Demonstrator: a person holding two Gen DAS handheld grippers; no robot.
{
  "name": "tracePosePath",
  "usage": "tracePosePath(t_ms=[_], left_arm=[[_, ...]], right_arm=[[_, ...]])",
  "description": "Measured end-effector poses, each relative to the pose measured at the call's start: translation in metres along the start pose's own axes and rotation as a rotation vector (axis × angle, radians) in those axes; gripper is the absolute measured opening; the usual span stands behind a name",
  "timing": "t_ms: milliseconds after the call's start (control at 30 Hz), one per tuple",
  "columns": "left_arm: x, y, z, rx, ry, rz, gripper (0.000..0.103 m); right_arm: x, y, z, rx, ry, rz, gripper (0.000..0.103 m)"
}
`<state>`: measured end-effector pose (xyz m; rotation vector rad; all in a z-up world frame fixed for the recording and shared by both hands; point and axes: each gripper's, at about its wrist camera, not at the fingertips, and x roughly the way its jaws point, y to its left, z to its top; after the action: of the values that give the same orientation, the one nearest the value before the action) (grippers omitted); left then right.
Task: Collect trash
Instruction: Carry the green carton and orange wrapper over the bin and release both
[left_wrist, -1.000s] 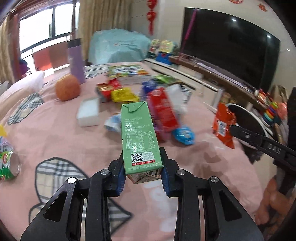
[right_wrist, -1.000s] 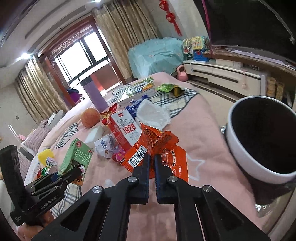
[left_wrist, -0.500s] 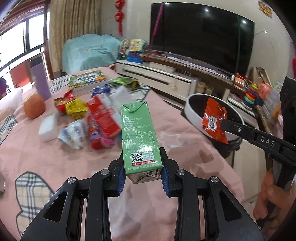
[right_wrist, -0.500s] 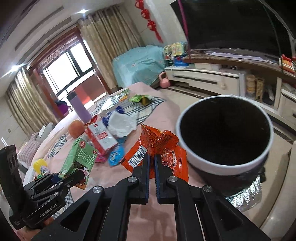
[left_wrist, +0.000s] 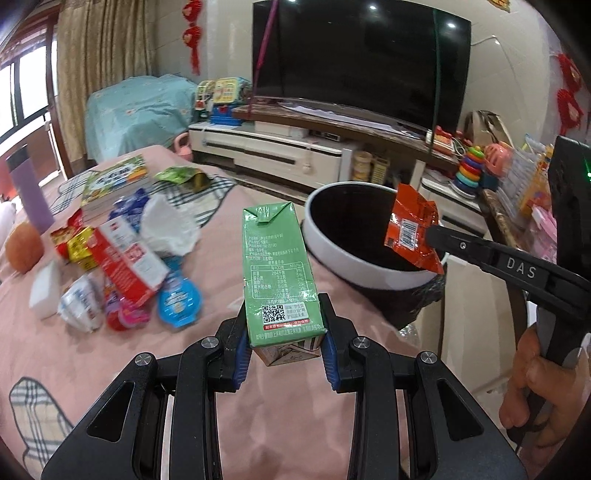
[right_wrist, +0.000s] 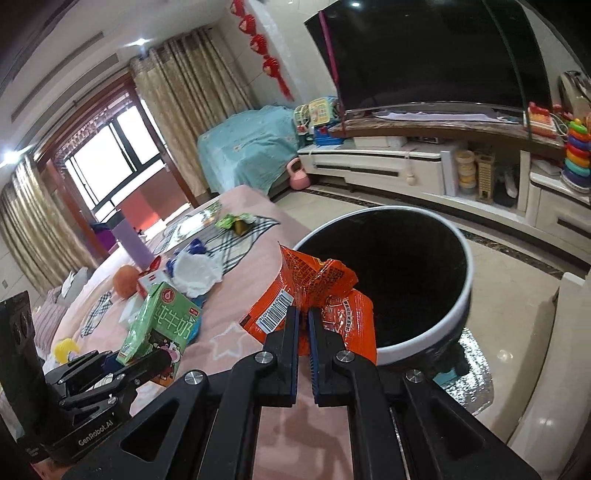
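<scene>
My left gripper (left_wrist: 284, 325) is shut on a green milk carton (left_wrist: 277, 266) and holds it upright above the pink bed cover, just left of the white-rimmed black bin (left_wrist: 369, 275). The carton also shows in the right wrist view (right_wrist: 159, 325). My right gripper (right_wrist: 303, 317) is shut on a crumpled orange snack wrapper (right_wrist: 314, 288) and holds it over the near rim of the bin (right_wrist: 424, 332). In the left wrist view the wrapper (left_wrist: 412, 225) hangs over the bin's right side.
More trash lies on the bed (left_wrist: 110, 350): a red-white box (left_wrist: 129, 258), a white tissue (left_wrist: 170, 229), a blue lid (left_wrist: 179, 302), small packets (left_wrist: 79, 302), a green wrapper (left_wrist: 181, 177). An orange (left_wrist: 24, 247), a purple bottle (left_wrist: 31, 192) and books (left_wrist: 118, 177) sit further back. A TV stand (right_wrist: 424, 162) lies beyond.
Both grippers have swung right, from over the pile of trash to the bin. The orange wrapper now hangs over the bin's rim, and the carton is close beside the bin.
</scene>
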<state>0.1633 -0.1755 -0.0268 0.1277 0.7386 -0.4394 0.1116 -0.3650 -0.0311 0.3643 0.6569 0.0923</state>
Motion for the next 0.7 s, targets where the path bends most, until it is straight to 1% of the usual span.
tracePosePath(t_ms=[500,700], left_arm=[[0.031,-0.041,0.038,0.067,0.009,-0.062,0.030],[0.048,-0.050,0.049,0.079,0.018,-0.072,0.030]], right_arm=[[0.004,-0.030,0.019,0.017,-0.010,-0.040,0.005],[0.009,-0.040,0.028,0.027,-0.006,-0.048,0.005]])
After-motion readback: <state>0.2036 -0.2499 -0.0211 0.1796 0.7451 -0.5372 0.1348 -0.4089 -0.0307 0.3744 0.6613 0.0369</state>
